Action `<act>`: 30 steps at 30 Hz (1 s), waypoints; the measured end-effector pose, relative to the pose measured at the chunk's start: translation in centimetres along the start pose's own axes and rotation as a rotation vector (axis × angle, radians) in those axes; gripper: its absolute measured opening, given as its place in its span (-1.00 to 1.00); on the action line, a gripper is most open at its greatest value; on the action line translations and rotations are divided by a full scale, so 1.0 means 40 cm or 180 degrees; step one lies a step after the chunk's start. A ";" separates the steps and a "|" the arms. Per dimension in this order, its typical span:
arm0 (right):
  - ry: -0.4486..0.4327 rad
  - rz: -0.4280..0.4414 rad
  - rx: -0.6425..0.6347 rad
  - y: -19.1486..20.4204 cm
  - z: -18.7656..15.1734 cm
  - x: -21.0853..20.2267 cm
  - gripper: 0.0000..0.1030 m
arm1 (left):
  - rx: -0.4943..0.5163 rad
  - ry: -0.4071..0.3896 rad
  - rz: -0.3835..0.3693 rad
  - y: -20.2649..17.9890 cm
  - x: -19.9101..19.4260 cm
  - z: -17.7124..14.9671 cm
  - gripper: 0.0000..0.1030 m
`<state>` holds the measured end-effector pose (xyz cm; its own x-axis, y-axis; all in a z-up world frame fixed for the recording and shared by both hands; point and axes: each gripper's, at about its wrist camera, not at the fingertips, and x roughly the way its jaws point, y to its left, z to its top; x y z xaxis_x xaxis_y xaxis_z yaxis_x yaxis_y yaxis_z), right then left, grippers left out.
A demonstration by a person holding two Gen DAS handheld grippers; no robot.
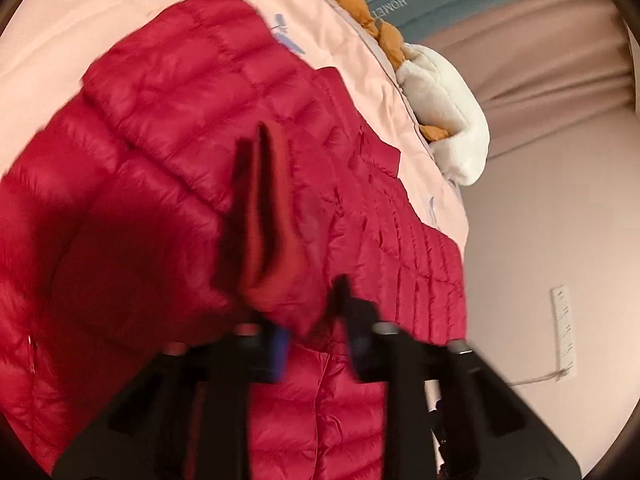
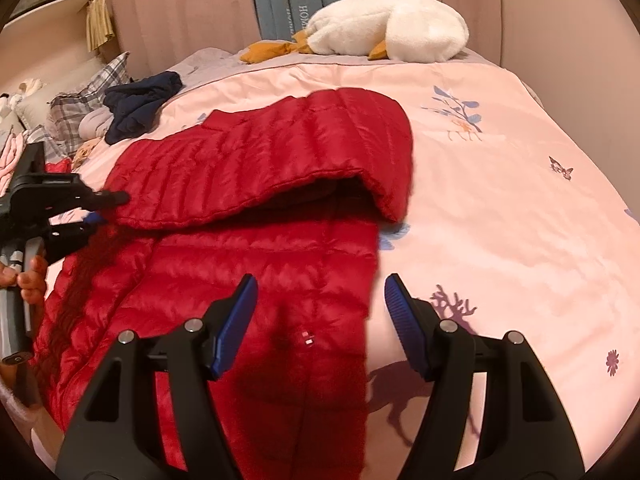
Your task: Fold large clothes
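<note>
One red jacket (image 2: 256,264) lies spread on the pink quilt (image 2: 500,208), with a quilted flap (image 2: 280,160) doubled over its upper part. The right gripper (image 2: 320,312) hovers wide open over the jacket's right edge, holding nothing. The left gripper (image 1: 308,320) is blurred; a fold of red cloth (image 1: 264,216) stands between its fingers, and from the right wrist view it sits at the flap's left edge — probably gripping, though I cannot tell for sure. The slick, puffy fabric could slip free, letting the flap spring back. Also in view: one white plush goose (image 2: 384,28) and one dark garment (image 2: 140,100) — both well apart from the jacket.
</note>
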<state>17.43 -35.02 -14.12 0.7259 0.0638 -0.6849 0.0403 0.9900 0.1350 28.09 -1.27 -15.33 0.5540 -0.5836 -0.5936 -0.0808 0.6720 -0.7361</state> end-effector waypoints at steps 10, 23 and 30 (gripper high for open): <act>0.0222 -0.0221 0.0044 -0.039 0.072 0.136 -0.12 | 0.0451 -0.0558 0.0111 -0.111 -0.106 0.112 -0.83; 0.0297 -0.0283 -0.0161 -0.007 0.101 0.194 -0.32 | 0.0343 -0.0764 0.0530 -0.026 -0.125 0.172 -0.83; 0.0325 -0.0273 -0.0173 -0.002 0.103 0.189 -0.32 | 0.0287 -0.0415 0.0900 0.074 -0.046 0.149 -0.82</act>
<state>25.75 -35.14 -16.38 0.6477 -0.0115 -0.7618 0.0598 0.9976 0.0358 31.78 4.51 -14.50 0.6221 -0.3085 -0.7196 -0.1762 0.8403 -0.5126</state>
